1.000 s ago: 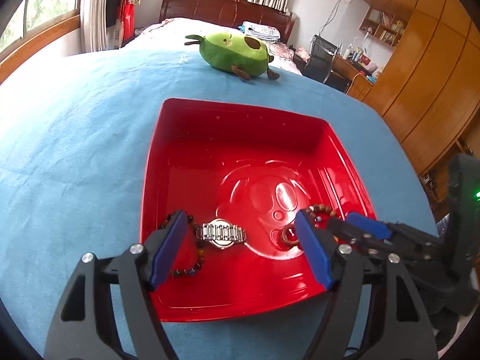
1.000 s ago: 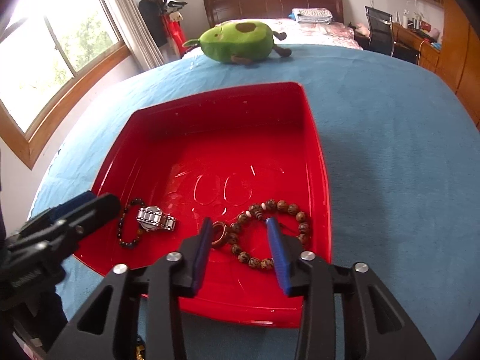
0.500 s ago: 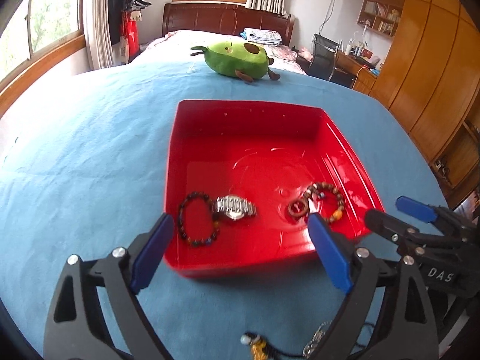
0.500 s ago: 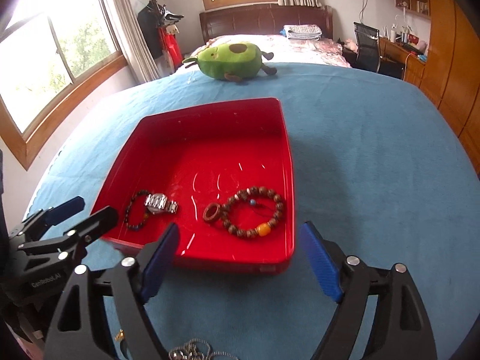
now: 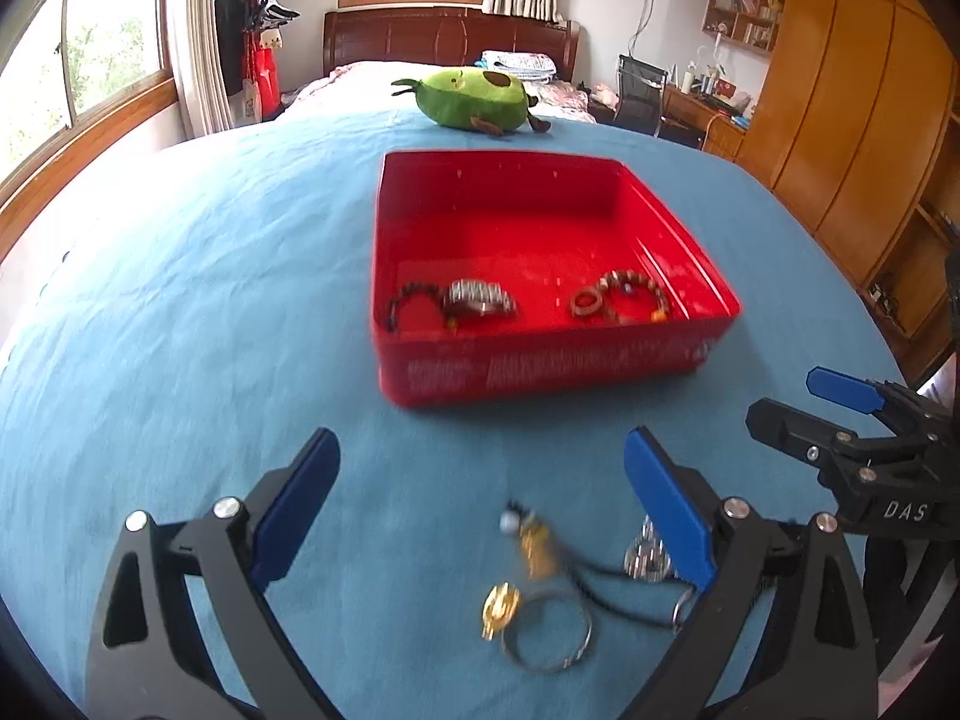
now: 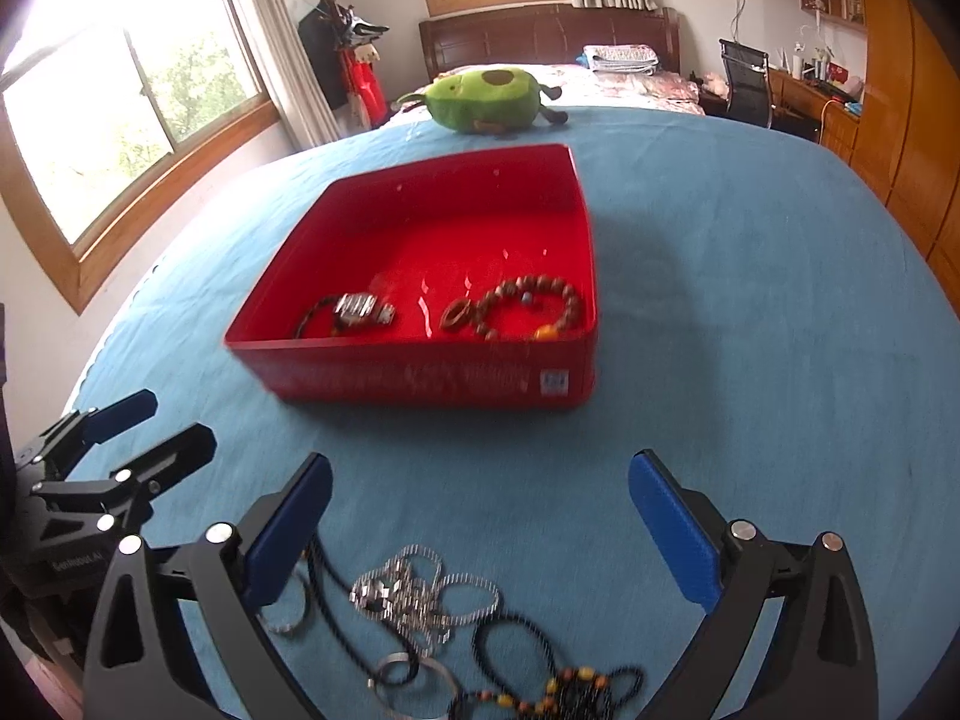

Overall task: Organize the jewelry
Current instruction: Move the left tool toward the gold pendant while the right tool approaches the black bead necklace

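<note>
A red tray (image 5: 540, 369) (image 6: 420, 378) sits on the blue cloth. It holds a dark bead bracelet (image 5: 403, 299), a silver watch (image 5: 480, 298) (image 6: 363, 307), a brown ring (image 5: 585, 303) (image 6: 456, 315) and a brown bead bracelet (image 5: 636, 294) (image 6: 531, 306). My left gripper (image 5: 480, 498) is open and empty, near side of the tray, above a gold charm with a silver ring (image 5: 540, 612). My right gripper (image 6: 480, 516) is open and empty above a silver chain (image 6: 414, 594) and a dark bead necklace (image 6: 558, 690).
A green avocado plush (image 5: 474, 97) (image 6: 489, 97) lies beyond the tray. The right gripper shows at the right of the left wrist view (image 5: 852, 420). The left gripper shows at the left of the right wrist view (image 6: 120, 450). Wooden cabinets stand at the right.
Both grippers have pulled back out of the tray toward the near side. The right gripper let go of the brown bead bracelet and opened wide. Loose jewelry on the cloth came into view.
</note>
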Demonstrator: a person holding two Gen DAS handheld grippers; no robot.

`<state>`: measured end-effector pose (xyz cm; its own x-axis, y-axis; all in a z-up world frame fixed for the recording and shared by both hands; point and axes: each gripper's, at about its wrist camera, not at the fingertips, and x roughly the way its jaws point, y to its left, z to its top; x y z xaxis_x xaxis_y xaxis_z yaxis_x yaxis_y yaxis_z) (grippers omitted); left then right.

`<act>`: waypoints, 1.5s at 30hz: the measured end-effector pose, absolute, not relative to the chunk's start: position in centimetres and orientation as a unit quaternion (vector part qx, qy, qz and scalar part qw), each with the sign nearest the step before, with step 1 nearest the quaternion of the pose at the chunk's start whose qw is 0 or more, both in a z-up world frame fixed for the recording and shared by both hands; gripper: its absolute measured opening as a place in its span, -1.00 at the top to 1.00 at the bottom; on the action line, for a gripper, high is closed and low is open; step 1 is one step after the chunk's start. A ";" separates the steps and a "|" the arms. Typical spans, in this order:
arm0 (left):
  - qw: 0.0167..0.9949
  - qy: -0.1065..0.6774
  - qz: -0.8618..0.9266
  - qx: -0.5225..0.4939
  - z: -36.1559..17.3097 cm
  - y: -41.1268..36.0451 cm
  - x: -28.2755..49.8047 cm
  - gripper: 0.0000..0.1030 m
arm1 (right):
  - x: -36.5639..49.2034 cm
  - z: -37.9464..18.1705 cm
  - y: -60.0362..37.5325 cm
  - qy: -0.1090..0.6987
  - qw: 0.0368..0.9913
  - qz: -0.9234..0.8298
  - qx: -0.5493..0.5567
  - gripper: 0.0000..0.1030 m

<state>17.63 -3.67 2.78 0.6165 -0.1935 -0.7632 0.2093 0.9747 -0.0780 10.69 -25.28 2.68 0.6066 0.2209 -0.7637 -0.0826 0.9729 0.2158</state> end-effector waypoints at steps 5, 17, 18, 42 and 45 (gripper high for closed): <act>0.885 0.453 -0.109 -0.005 1.2 -2.0 15.8 -0.86 | 7.9 1.6 -25.9 0.432 0.893 0.086 0.090 -0.92; 0.865 0.491 -0.097 0.013 -1.6 -0.7 13.5 -0.84 | 3.5 -0.4 -27.9 0.441 0.884 0.091 0.129 -0.06; 0.863 0.495 -0.097 0.012 -1.7 -0.7 13.8 -0.83 | 3.5 -0.7 -28.1 0.444 0.881 0.091 0.133 0.04; 0.809 0.567 -0.146 0.057 -3.9 -4.4 17.3 -0.15 | 4.3 -2.0 -28.5 0.458 0.872 0.091 0.147 0.10; 0.798 0.580 -0.153 0.064 -4.5 -4.8 17.3 0.01 | 4.3 -2.0 -28.6 0.458 0.872 0.091 0.148 0.10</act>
<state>17.33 -4.81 -4.52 0.2804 -0.1696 -0.9448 0.3186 0.9449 -0.0751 4.30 -28.58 -2.01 0.5638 0.2951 -0.7714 -0.0233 0.9393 0.3423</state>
